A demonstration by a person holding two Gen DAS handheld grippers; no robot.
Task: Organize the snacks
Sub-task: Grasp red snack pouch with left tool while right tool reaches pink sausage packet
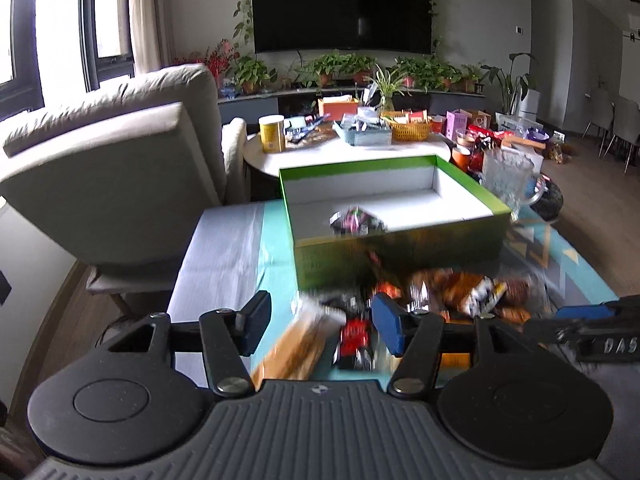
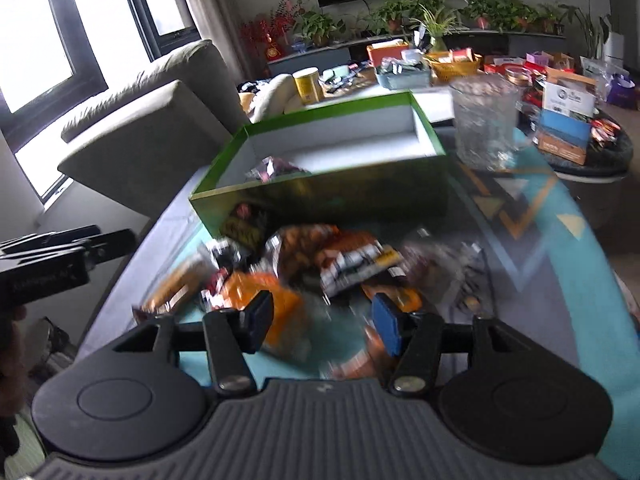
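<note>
The left tool [image 1: 320,322] hovers released, its blue pads spread wide above the blurred near edge of the snack pile [image 1: 452,292], and the right tool [image 2: 322,320] hangs likewise released and empty over the same pile [image 2: 320,264] on the bench [image 2: 560,280]. Just behind the pile stands the green box [image 1: 400,252], white inside, with one dark wrapped snack [image 1: 356,222] lying near its front wall. A clear glass pitcher [image 2: 486,120] stands beside the box's right corner.

A beige armchair [image 1: 116,168] stood left of the table. A wall-mounted television [image 1: 342,6] hung above potted plants [image 1: 340,68]. A clear glass pitcher [image 2: 486,122] stood nearby.
</note>
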